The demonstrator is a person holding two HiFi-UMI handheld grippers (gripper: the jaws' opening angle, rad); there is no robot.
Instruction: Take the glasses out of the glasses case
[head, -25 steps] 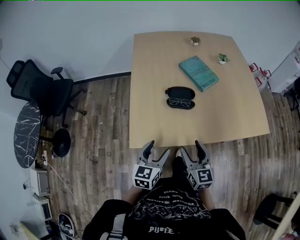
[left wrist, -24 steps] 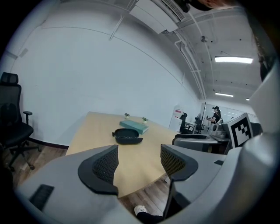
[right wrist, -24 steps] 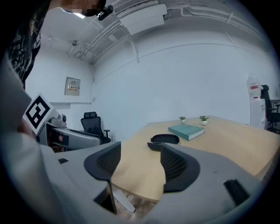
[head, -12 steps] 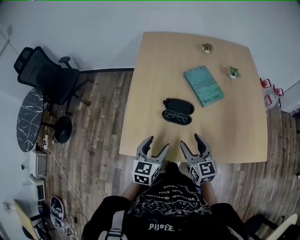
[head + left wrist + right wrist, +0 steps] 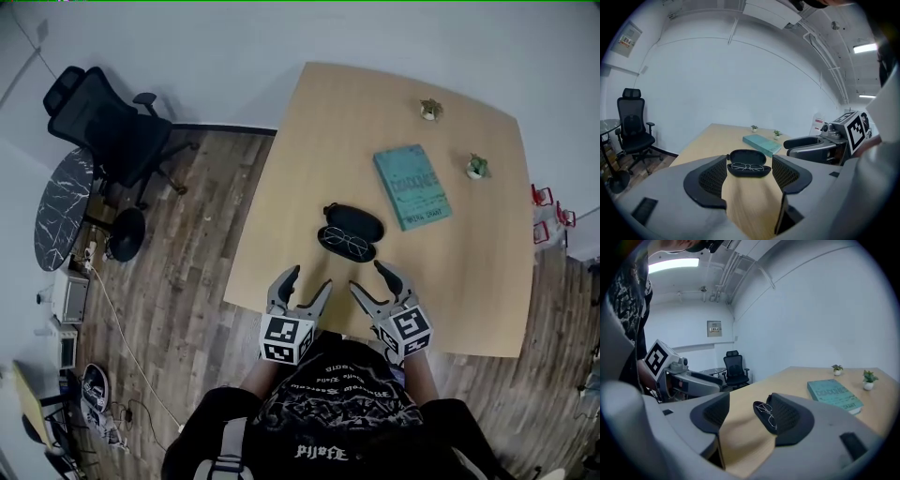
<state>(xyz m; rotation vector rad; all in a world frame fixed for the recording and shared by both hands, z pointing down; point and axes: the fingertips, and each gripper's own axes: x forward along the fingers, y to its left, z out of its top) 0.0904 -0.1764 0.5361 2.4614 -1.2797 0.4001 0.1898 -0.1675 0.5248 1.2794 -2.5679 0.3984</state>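
Observation:
A black glasses case (image 5: pixel 351 232) lies open on the wooden table (image 5: pixel 487 281), lid tipped back, with thin wire-framed glasses (image 5: pixel 346 243) resting in its lower half. The case (image 5: pixel 748 162) sits straight ahead in the left gripper view, glasses (image 5: pixel 747 166) visible inside. In the right gripper view the case (image 5: pixel 765 414) is half hidden behind the right-hand jaw. My left gripper (image 5: pixel 300 285) hovers open over the table's near edge, short of the case. My right gripper (image 5: pixel 374 277) is open beside it, also empty.
A teal book (image 5: pixel 412 186) lies behind the case, with two small potted plants (image 5: pixel 430 109) (image 5: pixel 478 167) near the far edge. A black office chair (image 5: pixel 108 127) and a dark marble round table (image 5: pixel 59 210) stand on the wood floor to the left.
The person has stepped closer: both grippers moved from off the table's near edge to over it, nearer the case. Both stay open and the case has not moved.

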